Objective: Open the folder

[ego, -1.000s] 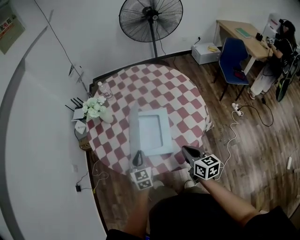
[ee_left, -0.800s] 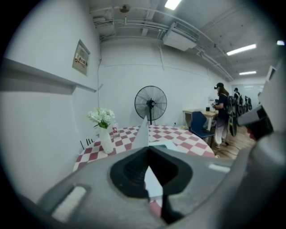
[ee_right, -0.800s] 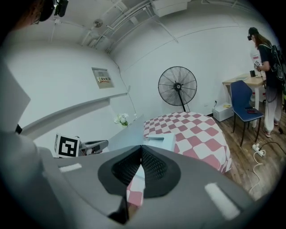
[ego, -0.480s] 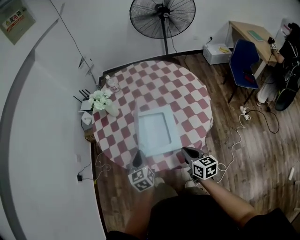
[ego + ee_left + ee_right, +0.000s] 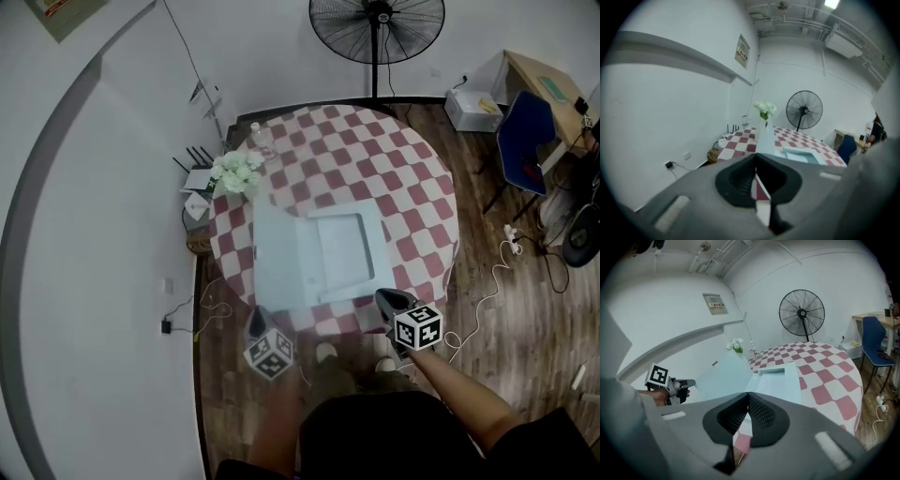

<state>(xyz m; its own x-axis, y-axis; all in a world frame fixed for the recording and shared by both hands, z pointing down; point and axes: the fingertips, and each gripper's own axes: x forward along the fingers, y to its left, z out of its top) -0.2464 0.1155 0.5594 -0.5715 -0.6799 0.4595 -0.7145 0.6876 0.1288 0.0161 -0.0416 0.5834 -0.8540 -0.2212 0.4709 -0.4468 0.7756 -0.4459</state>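
Note:
A pale blue folder lies open on the round checked table (image 5: 412, 187). Its base (image 5: 349, 251) rests flat, and its cover (image 5: 279, 255) is swung out to the left. My left gripper (image 5: 257, 315) is off the table's front left edge, shut on the cover's free edge. In the left gripper view the cover (image 5: 765, 140) runs edge-on out of the left gripper (image 5: 756, 159). The right gripper view shows the cover (image 5: 723, 376) stretching from my left gripper (image 5: 688, 382) to the base (image 5: 780, 383). My right gripper (image 5: 386, 298) (image 5: 748, 395) hangs shut with nothing in it, by the folder's front right corner.
A vase of white flowers (image 5: 236, 172) and a clear bottle (image 5: 261, 141) stand at the table's far left. A standing fan (image 5: 377, 23) is behind the table and a blue chair (image 5: 525, 141) to the right. Cables lie on the wooden floor (image 5: 487, 281).
The cover has swung from nearly upright over to the left and now lies wide open. My left gripper has moved left with it. My right gripper has sunk a little.

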